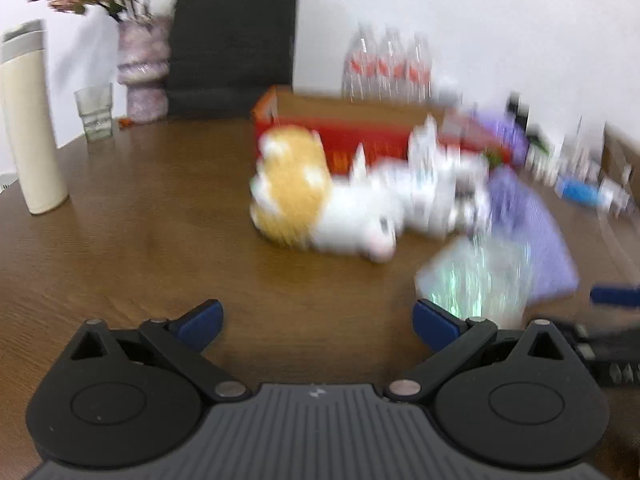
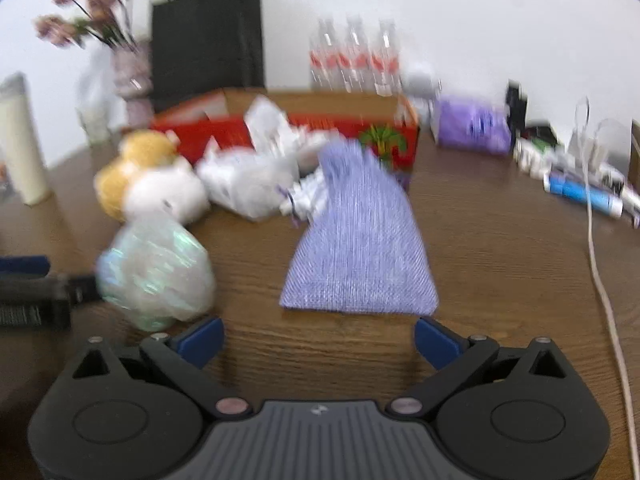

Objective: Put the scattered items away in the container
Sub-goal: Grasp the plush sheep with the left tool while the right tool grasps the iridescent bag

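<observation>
While both views are smeared with blur, I can see my left gripper (image 1: 318, 326) spread wide over bare table (image 1: 140, 220), holding nothing. My right gripper (image 2: 319, 340) is likewise spread and empty, just short of the purple pouch (image 2: 360, 240) lying flat. Beside it to the left sits a shiny crinkled bag (image 2: 156, 276). Beyond those: a white-and-yellow plush toy (image 1: 320, 196), then a heap of white packets (image 2: 256, 176) touching the red box (image 2: 384, 140), which stands open. Farther back, water bottles (image 2: 354, 60) line the wall.
</observation>
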`<state>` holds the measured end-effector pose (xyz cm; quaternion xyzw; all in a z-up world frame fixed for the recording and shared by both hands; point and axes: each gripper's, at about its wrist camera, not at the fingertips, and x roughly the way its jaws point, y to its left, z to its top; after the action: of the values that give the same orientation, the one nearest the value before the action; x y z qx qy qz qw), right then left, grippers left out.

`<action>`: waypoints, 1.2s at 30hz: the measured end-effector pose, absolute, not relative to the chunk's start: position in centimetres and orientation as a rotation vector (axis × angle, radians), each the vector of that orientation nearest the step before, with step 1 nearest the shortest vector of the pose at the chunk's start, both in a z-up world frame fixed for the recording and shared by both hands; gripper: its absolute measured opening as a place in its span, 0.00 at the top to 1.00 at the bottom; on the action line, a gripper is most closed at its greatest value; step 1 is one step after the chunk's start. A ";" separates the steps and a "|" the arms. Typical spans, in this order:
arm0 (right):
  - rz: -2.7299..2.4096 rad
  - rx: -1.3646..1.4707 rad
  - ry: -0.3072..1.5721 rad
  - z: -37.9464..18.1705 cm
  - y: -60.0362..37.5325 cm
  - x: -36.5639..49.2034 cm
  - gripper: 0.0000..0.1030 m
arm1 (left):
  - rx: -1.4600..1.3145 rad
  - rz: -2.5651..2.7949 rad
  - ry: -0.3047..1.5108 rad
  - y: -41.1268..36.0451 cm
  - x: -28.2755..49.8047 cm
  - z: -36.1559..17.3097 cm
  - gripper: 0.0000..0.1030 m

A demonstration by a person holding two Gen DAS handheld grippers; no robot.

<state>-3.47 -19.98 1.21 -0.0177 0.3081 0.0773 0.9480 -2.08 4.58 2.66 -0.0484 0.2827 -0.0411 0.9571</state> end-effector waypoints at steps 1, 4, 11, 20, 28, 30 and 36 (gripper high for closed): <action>0.187 -0.040 0.588 1.8 -20.1 -4.1 0.01 | -0.127 -0.076 0.546 5.3 -1.6 3.3 0.00; 0.296 -0.052 0.512 3.3 -19.6 -4.3 0.04 | -0.177 -0.040 0.549 5.8 1.6 4.1 0.00; 0.488 -0.102 0.543 2.8 -15.8 -1.4 0.22 | -0.065 0.053 0.590 2.9 9.6 2.8 0.00; 0.544 -0.058 0.585 1.9 -14.3 -0.9 0.71 | -0.096 -0.044 0.602 3.9 9.0 2.6 0.50; 0.337 -0.071 0.451 4.3 -16.8 -3.0 0.73 | -0.006 -0.017 0.403 3.2 1.5 5.2 0.56; 0.270 -0.065 0.420 5.0 -17.9 -3.5 0.73 | 0.005 -0.010 0.324 2.4 -1.7 5.9 0.56; 0.200 -0.011 0.297 5.7 -20.0 -7.1 0.72 | -0.029 0.033 0.221 0.3 -10.0 5.8 0.55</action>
<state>-7.13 -19.95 5.74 -0.0057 0.1476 0.0996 0.9840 -9.96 0.27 5.81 -0.0145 0.1101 0.0167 0.9937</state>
